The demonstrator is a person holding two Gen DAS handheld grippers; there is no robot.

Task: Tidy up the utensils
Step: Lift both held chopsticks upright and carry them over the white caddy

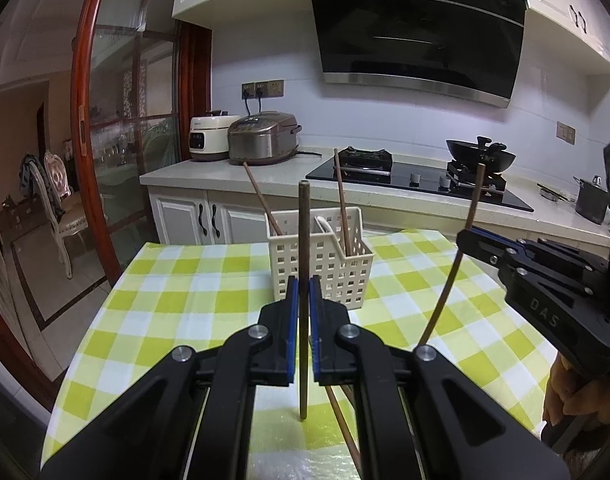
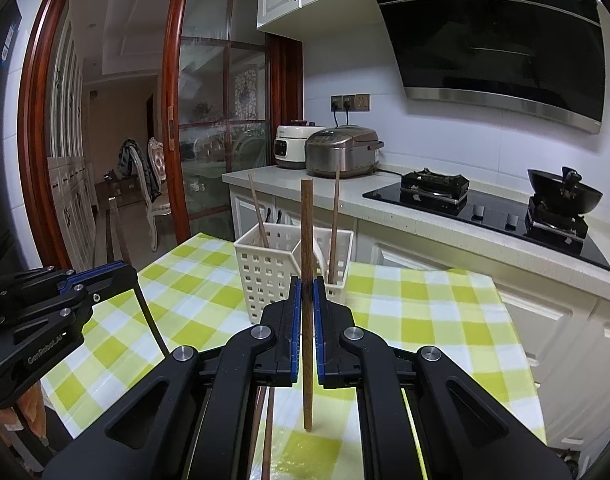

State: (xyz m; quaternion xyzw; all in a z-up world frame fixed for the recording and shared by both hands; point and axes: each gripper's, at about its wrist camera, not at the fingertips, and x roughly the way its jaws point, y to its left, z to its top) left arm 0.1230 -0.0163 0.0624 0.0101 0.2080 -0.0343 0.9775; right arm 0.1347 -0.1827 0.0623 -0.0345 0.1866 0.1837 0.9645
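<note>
Item: slender brown wooden chopstick [image 1: 303, 264], round in section, held upright between the blue pads of the black left gripper [image 1: 303, 292], jaws closed narrowly on its shaft; its lower tip hangs just above the green-and-white checked tablecloth [image 1: 165, 304].

Item: second brown wooden chopstick [image 2: 307, 240], of like form, likewise upright in the black right gripper [image 2: 306, 292], jaws pinched tight about it, lower tip just over the cloth.

Item: cream plastic perforated utensil basket [image 1: 321, 268], two compartments, standing on the tabletop beyond both grippers. One thin brown chopstick leans in its left compartment [image 1: 263, 202], another stands in its right compartment [image 1: 342, 204].

Item: further chopsticks [image 2: 267, 432] lying on the cloth beneath the grippers, partly hidden.

Pose: both grippers side by side, pointing slightly downward toward the basket. A hand [image 1: 569, 396] shows under the right gripper in the left wrist view.
</note>
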